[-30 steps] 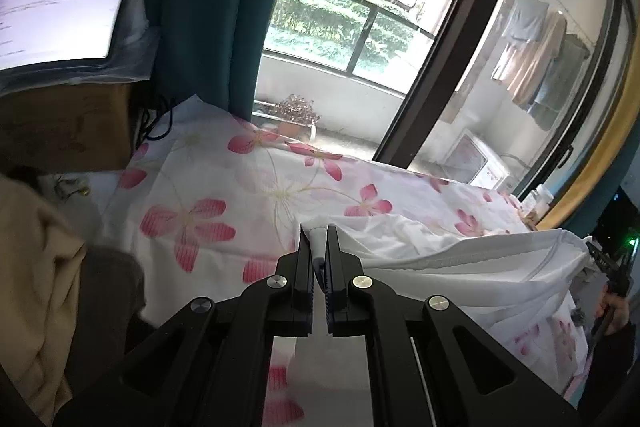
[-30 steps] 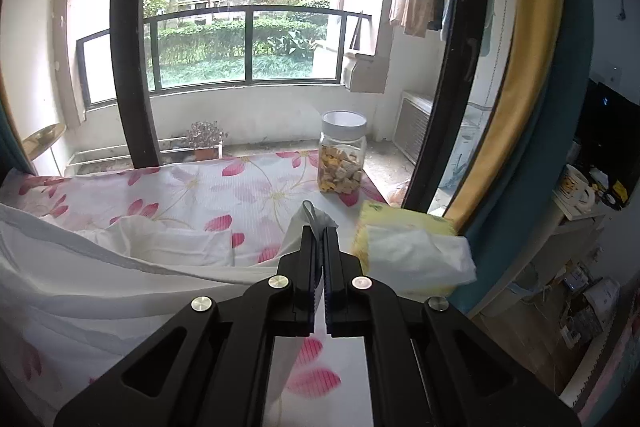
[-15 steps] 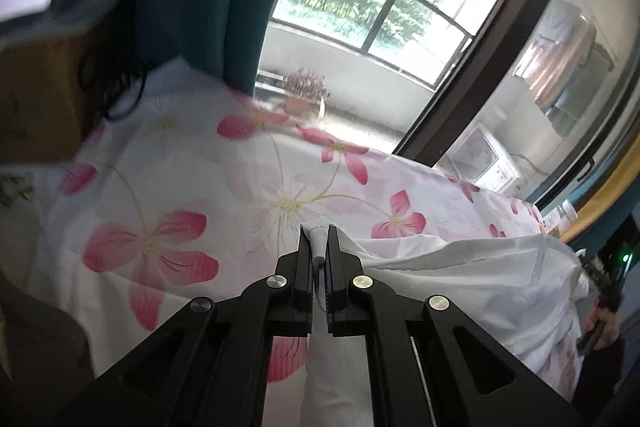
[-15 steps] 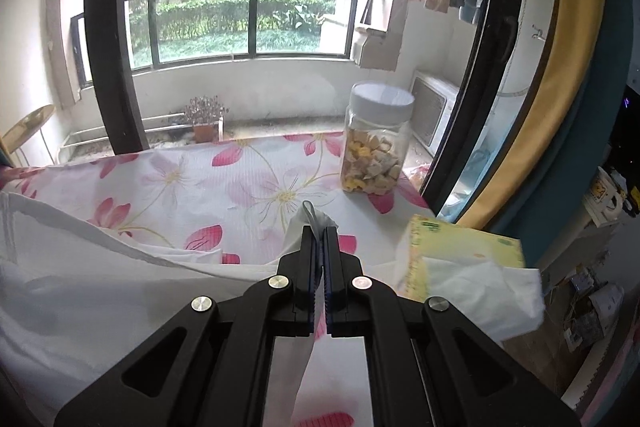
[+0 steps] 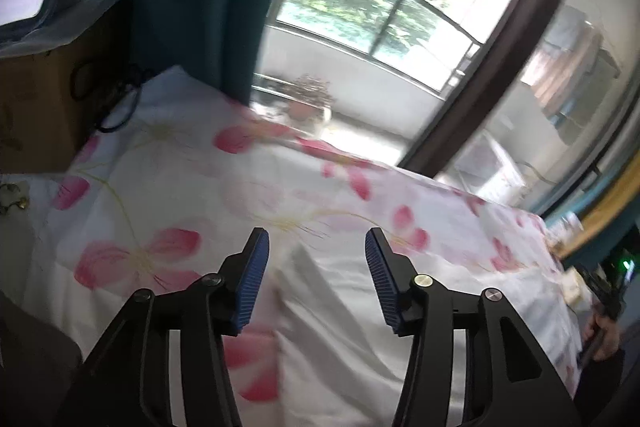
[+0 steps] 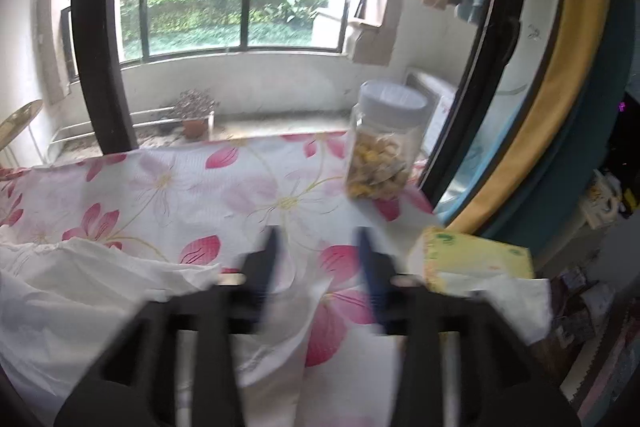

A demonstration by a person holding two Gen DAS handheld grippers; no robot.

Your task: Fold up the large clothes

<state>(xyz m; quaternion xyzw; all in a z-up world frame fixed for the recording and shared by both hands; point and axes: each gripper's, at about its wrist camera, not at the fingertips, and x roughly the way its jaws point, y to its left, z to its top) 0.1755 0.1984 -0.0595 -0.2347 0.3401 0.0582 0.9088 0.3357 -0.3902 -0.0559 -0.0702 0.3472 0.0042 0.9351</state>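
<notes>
The white garment (image 5: 360, 339) lies on the flowered tablecloth (image 5: 168, 187), its near edge spread under both tools and its cloth rumpled toward the left in the right-hand view (image 6: 100, 291). Half a second ago each tool was pinching a corner of it; now the left gripper (image 5: 316, 267) has its blue-padded jaws wide apart with nothing between them, and the right gripper (image 6: 316, 259), blurred by motion, also shows its jaws apart and free of cloth. Both corners have thus been let go, which suggests one fold has just been laid down and the next hold must be found. Beyond the garment stand a jar of snacks (image 6: 384, 143) and a yellow tissue pack (image 6: 476, 259), near the right edge of the table.
</notes>
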